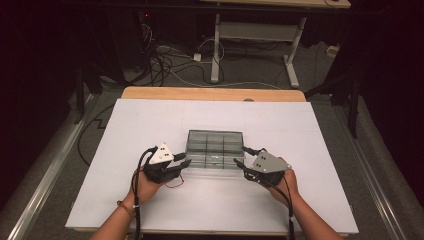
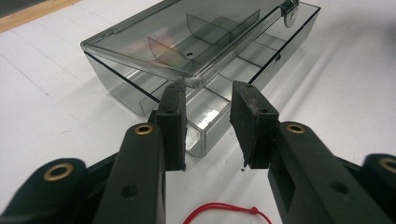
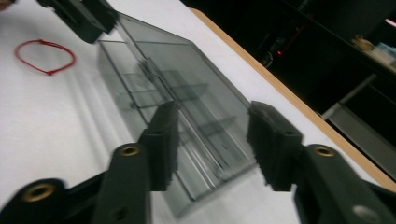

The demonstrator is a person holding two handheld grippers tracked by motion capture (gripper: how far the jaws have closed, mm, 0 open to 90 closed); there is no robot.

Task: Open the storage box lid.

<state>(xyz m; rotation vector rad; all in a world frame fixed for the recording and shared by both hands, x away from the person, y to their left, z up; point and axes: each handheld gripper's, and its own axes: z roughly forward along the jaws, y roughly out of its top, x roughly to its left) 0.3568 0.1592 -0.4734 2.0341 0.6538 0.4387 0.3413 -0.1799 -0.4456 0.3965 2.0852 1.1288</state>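
Observation:
A clear grey compartment box lies in the middle of the white table top, its lid lifted a little above the base. My left gripper is at the box's near left corner. That corner sits between its pads; whether they press on it is unclear. My right gripper hovers at the box's right end, open, with nothing between its fingers; the box lies beyond them. A red string loop lies on the table just under the left gripper.
The white sheet covers the table, and a wooden edge shows at the far side. Beyond it, on the floor, are cables and the legs of another table. The red loop lies near my left hand.

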